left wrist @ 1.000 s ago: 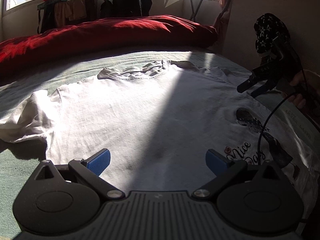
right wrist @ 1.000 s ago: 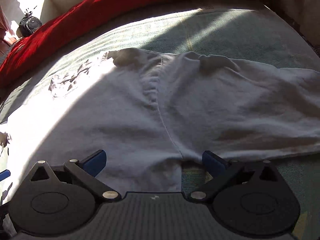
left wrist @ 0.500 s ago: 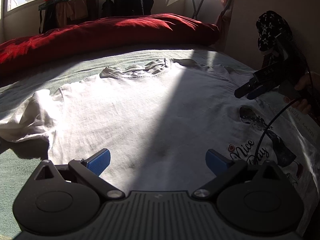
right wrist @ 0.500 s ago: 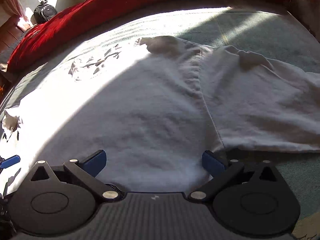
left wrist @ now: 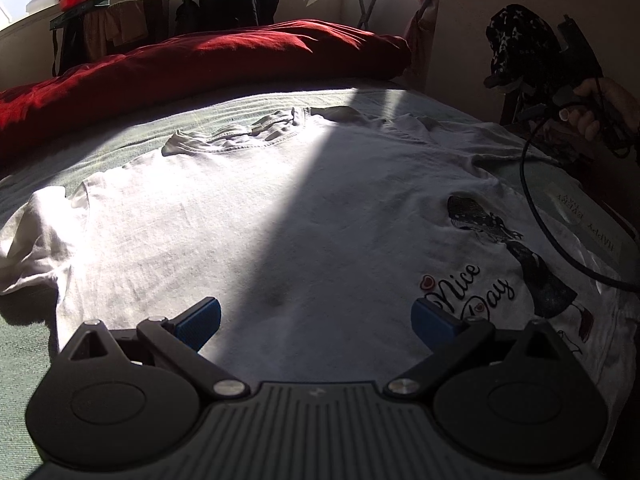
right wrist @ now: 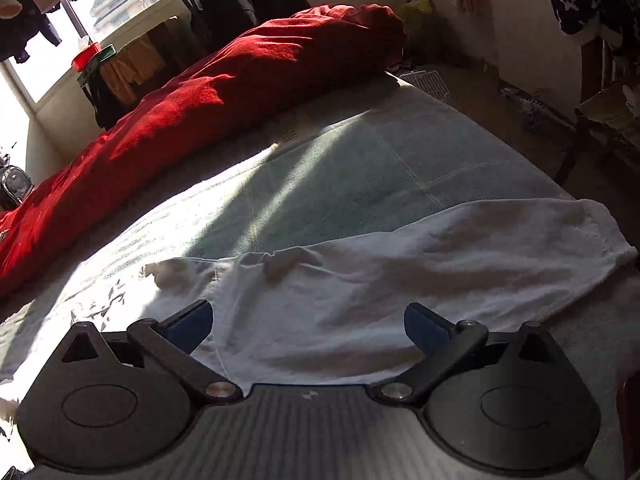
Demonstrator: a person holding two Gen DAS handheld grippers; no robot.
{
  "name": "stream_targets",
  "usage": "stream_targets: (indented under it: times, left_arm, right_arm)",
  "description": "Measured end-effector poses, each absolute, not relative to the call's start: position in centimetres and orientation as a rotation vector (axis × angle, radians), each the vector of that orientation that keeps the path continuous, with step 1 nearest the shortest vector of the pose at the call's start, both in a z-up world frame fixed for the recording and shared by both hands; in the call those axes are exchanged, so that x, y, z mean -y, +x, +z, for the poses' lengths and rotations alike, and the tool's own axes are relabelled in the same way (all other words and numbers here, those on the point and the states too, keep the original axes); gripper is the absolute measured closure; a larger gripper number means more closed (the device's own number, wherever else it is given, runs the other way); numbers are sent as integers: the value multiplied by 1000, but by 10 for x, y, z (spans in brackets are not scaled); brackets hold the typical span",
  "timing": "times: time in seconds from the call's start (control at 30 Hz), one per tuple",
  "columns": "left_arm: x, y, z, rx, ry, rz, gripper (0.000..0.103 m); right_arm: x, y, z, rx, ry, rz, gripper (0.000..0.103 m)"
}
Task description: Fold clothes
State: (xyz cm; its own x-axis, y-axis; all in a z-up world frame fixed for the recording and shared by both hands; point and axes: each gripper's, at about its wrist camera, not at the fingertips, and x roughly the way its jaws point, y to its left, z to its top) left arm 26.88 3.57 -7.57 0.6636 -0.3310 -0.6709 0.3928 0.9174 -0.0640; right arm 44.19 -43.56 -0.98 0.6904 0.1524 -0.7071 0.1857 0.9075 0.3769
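Note:
A white T-shirt (left wrist: 248,224) lies spread flat on the bed, neckline at the far side, with a "Nice Day" print (left wrist: 476,284) at the right. My left gripper (left wrist: 316,318) hovers open just above the shirt's near part, nothing between its blue pads. In the right wrist view the shirt's sleeve (right wrist: 460,264) stretches to the right, and my right gripper (right wrist: 308,322) stands open over the sleeve's seam. The right gripper's body (left wrist: 576,60), held by a hand (left wrist: 600,104), shows at the far right of the left wrist view, raised above the bed.
A pale green bedspread (right wrist: 360,168) covers the bed. A rolled red quilt (left wrist: 200,64) lies along the far side. A black cable (left wrist: 536,208) hangs across the shirt's right edge. Clothes hang by the windows; a chair (right wrist: 600,120) stands at the right.
My right gripper has lifted and tilted up, so its view swung from the shirt body to the sleeve and the room. The left gripper has barely moved.

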Motion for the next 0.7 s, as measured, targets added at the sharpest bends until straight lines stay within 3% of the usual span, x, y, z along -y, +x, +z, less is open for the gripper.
stream_targets:
  times: [0.23, 0.4, 0.7]
  left_arm:
    - [-40, 278, -87, -742, 64, -393, 1]
    - [-44, 284, -90, -742, 37, -379, 1]
    - [-43, 280, -86, -733, 42, -371, 1]
  right_arm:
    - [466, 508, -56, -864, 476, -71, 0]
    - [469, 537, -93, -891, 306, -142, 0]
    - [472, 539, -71, -847, 287, -194, 0]
